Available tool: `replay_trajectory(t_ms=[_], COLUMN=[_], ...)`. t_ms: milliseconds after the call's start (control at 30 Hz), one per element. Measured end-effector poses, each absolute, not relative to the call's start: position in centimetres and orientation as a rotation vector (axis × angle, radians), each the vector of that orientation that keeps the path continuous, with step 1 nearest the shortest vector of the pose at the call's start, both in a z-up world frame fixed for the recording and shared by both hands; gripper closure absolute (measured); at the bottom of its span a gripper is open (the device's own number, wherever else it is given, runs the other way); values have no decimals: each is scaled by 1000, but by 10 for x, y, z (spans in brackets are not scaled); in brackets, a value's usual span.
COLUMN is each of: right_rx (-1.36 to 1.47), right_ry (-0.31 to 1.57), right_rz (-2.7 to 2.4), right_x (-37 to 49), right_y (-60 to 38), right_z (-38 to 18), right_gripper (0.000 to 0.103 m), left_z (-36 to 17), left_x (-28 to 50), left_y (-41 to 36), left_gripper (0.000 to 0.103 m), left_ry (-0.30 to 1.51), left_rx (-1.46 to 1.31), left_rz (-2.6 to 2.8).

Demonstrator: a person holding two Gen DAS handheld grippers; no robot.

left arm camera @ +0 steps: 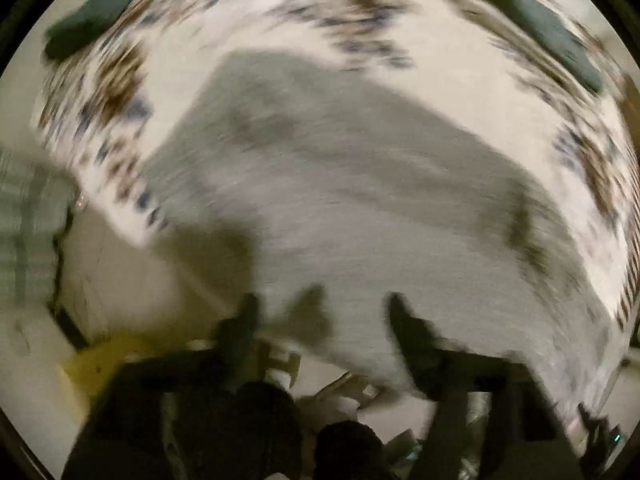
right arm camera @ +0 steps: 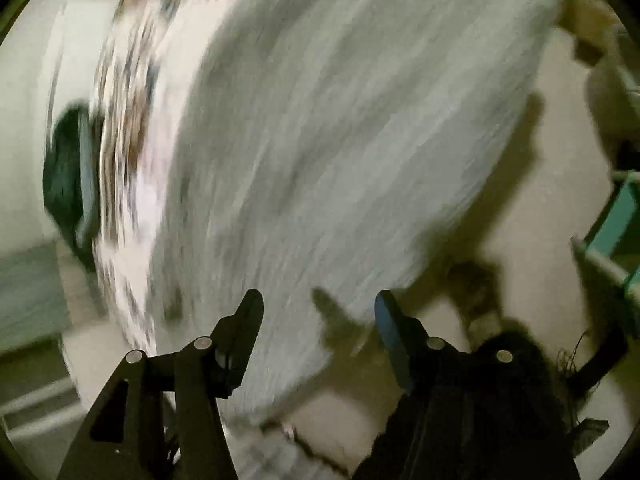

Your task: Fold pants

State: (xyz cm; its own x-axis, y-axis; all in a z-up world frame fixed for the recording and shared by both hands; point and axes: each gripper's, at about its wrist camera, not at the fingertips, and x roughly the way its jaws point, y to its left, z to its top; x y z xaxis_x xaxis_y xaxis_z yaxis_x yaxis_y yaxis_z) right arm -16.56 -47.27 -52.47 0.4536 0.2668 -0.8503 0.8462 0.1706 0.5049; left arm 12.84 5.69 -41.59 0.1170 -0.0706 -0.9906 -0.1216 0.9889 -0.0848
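Light grey pants lie spread on a patterned cloth-covered table; both views are motion-blurred. My left gripper is open and empty, just above the near edge of the pants. In the right wrist view the pants fill the middle. My right gripper is open and empty above the pants' near end, its fingers apart with a blue pad on the right finger.
Dark green cushions or chair seats sit at the table's far corners; one shows in the right wrist view. A pale floor lies beside the table. A teal rack stands at the right.
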Motion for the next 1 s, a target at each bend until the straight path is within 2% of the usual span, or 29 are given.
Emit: replay_trajectory(t_ms=[200,333,367,400,433,600,733,800,833,900,933,1000], right_rx=[1381,1506,1531,1551,1544,1483,1571,1622,1624,1633,1647,1655], right_ry=[803,741,735,718,719,663,688,636,628,587,539,510], right_rz=[-894,-934,-931,-926,-933,-975,-972,-879,-860,-841,-832,-811], right_x=[-236,-250,-252,-252,-252,-266,-287,-291,-293,-300,-305,-308], right_y=[-591,-633,-636,-636,-635,-623,-625,-627,-629,-630,-630,-635], right_z=[-506,-543,-552,-559,-563,-537,-564,-573,-574,-578,-584,-599], right_gripper=[42,43,53,89,98,98,98,92,84,22,17,15], left_z=[-426,-447,-450,-450,-448,-450,-463,-469,-474,-488,-496,-512], left_x=[136,133,130,127,123,109,109,107,108,112,115,121], left_y=[-68,-128,-140,-151,-160,-191,-208,-217,-221,-226,-226,-223], left_gripper=[29,29,29,29,29,29,29,29,29,29,29,27], left_ry=[1430,1475,1478,1478,1473,1465,1483,1477,1478,1496,1514,1542], left_rx=[3,97,124,151,165,260,299,319,330,334,324,311], left_rz=[-170,-265,-285,-304,-325,-393,-418,-437,-444,-458,-466,-465])
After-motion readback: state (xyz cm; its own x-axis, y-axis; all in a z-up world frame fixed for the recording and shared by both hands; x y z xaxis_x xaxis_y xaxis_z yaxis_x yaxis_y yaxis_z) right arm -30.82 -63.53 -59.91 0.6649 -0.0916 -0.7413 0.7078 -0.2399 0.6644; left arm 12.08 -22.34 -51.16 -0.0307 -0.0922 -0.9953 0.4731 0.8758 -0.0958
